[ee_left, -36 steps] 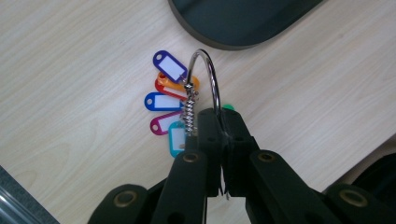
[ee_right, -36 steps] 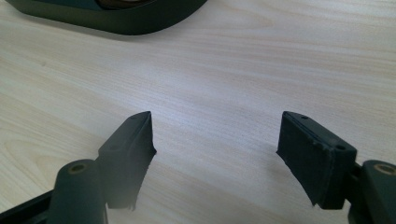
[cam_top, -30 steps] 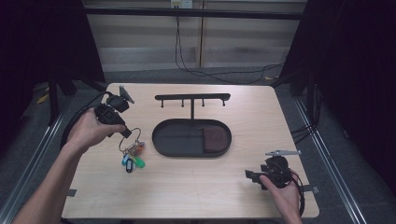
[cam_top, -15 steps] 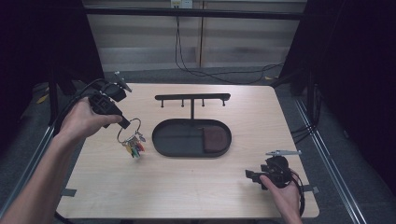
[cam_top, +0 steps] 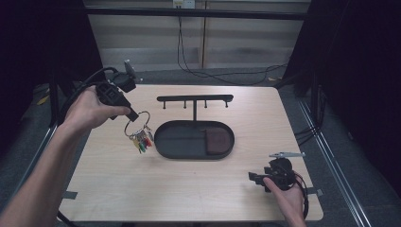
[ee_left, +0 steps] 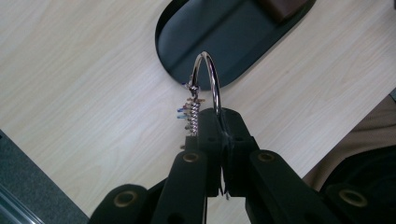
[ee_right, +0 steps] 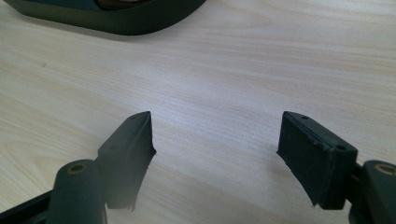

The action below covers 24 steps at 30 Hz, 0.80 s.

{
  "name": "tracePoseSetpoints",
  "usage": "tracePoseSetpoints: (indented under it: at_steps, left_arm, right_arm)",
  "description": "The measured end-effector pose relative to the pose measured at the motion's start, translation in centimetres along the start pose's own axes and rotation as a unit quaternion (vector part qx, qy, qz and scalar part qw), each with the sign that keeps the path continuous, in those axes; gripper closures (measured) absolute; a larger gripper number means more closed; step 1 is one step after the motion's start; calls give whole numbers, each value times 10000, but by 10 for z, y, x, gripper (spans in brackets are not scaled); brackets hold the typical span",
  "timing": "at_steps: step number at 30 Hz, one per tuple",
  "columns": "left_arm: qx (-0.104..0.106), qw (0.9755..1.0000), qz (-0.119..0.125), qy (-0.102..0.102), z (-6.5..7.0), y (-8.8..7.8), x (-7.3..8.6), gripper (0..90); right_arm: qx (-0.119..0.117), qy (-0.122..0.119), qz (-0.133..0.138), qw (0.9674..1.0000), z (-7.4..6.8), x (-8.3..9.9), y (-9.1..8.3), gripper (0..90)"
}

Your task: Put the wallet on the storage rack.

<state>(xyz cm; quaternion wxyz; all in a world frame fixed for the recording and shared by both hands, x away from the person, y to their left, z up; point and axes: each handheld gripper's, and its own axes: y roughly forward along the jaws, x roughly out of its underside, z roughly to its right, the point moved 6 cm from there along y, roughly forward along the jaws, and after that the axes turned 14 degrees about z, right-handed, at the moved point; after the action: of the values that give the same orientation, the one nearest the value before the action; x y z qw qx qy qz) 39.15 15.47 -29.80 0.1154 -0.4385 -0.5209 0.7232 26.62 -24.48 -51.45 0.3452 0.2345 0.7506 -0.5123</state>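
From the high view, your left claw (cam_top: 134, 115) holds the key ring (cam_top: 137, 124) aloft beside the hook rack (cam_top: 195, 99) — thread a peg slowly. Left gripper view: jaws pinched tight on the ring. Right gripper view: right claw (ee_right: 215, 151) spread, empty, over the table (ee_right: 233, 70).

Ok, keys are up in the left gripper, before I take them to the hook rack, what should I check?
1. Left gripper shut on the key ring: ok.
2. Keys hanging free of the table: ok.
3. Hook rack pegs free: ok, nothing hangs on them.
4. Path past the black tray: ok, keys hang beside its left end.
5. Right gripper out of the way: ok, open at the near right corner.
6. Ring opening facing the pegs: cannot tell.
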Motion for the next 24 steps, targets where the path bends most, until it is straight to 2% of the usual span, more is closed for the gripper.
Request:
tracePoseSetpoints:
  at_steps: [4,10,15,17,24]
  left_arm:
    - [41,9999,29,151,7,0,-10,883]
    - [154,9996,-16,226,14,12,-19,883]
    - [290,9987,65,409,19,19,-28,883]
    - [376,9984,119,409,19,20,-31,883]
    - [355,9989,90,304,14,30,-39,883]
  right_arm:
    - [3,7,-1,10000,0,0,0,264]
    - [-2,-3,-11,10000,0,0,0,265]
    - [-24,-8,-10,10000,0,0,0,265]
    - [-20,-10,-8,10000,0,0,0,265]
    - [-40,-10,20,10000,0,0,-1,262]
